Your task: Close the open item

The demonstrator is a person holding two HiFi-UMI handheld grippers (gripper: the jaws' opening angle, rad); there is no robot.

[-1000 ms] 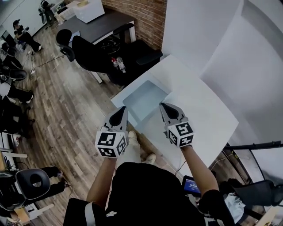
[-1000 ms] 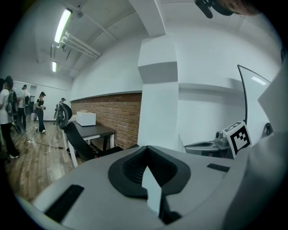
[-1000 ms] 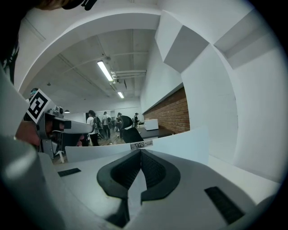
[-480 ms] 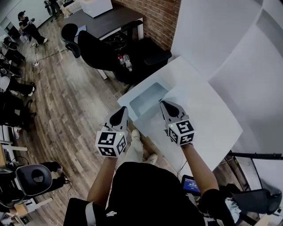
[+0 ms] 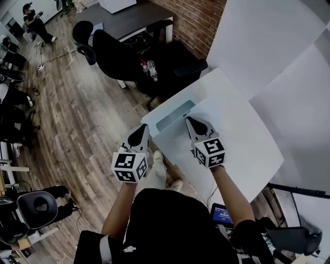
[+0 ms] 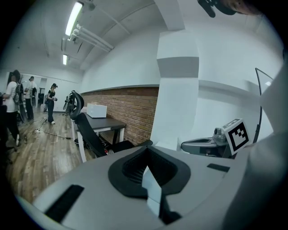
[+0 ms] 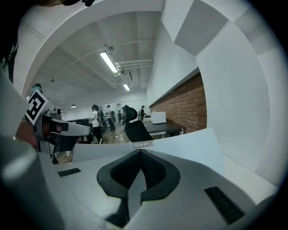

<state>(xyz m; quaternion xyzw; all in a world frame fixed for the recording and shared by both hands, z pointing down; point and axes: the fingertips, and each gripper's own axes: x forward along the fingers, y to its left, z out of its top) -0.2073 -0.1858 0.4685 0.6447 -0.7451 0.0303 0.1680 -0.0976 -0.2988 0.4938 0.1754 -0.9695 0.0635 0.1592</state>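
Note:
The open item is a drawer in a white cabinet; only a narrow grey slit of its inside shows between its white front and the cabinet top. My right gripper is shut, its tip right at the slit's near edge over the top. In the right gripper view the shut jaws point at a white panel carrying a small label. My left gripper is shut and empty, held over the floor just left of the cabinet's corner; its own view faces the room.
Black office chairs and a dark desk stand beyond the cabinet by a brick wall, with bottles on the floor. People stand far left. A blue-screened device sits by my right elbow.
The drawer's visible opening has shrunk from a wide grey box to a thin slit. Both grippers kept nearly the same places in the head view.

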